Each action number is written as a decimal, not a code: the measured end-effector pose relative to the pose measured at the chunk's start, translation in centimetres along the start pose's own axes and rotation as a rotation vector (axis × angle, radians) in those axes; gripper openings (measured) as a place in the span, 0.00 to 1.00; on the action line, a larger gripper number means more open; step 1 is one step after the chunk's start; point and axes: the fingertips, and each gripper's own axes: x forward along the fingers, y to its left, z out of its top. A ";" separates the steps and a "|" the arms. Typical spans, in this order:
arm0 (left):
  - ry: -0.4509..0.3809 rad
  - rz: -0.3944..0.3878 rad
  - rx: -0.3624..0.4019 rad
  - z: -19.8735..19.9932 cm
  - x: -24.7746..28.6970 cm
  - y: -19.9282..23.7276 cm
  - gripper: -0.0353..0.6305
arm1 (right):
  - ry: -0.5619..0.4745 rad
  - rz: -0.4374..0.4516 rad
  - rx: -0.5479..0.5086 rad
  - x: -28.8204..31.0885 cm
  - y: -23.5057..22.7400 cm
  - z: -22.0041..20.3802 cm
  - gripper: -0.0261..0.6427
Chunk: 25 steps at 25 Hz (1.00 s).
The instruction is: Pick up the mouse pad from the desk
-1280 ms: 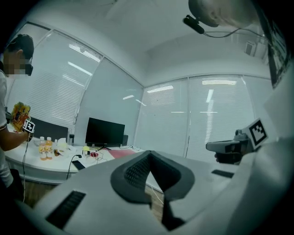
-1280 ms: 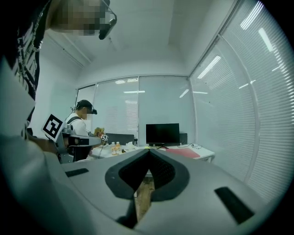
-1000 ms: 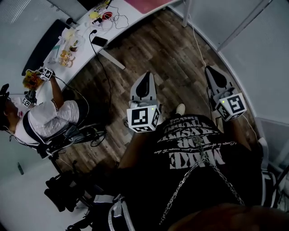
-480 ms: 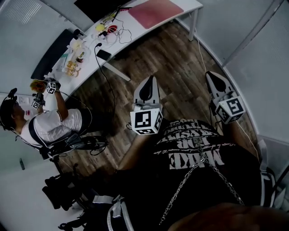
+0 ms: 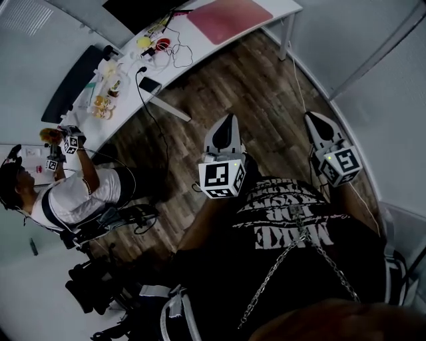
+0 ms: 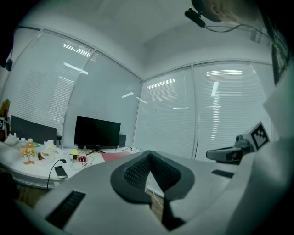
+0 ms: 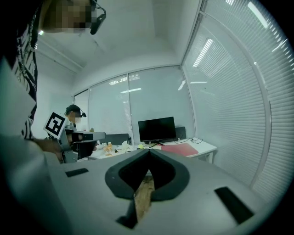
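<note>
Mouse pad (image 5: 229,18) lies untouched on the far counter (image 5: 283,8). Left gripper (image 5: 230,120) and right gripper (image 5: 313,120) are clenched empty, well apart from it.

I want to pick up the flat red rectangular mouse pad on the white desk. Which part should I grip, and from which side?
Probably the long edge that faces the wooden floor. The flat red rectangular mouse pad lies flat and thin on the white desk, so only an edge can be pinched, and that edge runs close to the desk's open front. Come in low from that side.
</note>
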 end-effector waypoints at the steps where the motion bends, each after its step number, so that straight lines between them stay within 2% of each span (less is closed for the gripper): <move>1: -0.003 -0.012 -0.001 0.1 1.0 0.1 0.06 | 0.008 -0.011 -0.001 0.4 -0.4 0.0 0.03; 10: 0.013 -0.110 -0.008 1.5 10.3 4.2 0.06 | 0.023 -0.071 -0.035 8.3 -3.3 2.9 0.03; 15: 0.030 -0.147 -0.049 1.9 15.0 7.3 0.06 | 0.032 -0.091 -0.045 13.2 -4.9 4.4 0.03; 20: 0.045 -0.186 -0.043 2.2 18.3 10.7 0.06 | 0.055 -0.099 -0.027 17.9 -5.3 4.1 0.03; 25: 0.041 -0.203 -0.047 3.4 20.8 14.1 0.06 | 0.051 -0.091 -0.046 22.9 -4.7 6.1 0.03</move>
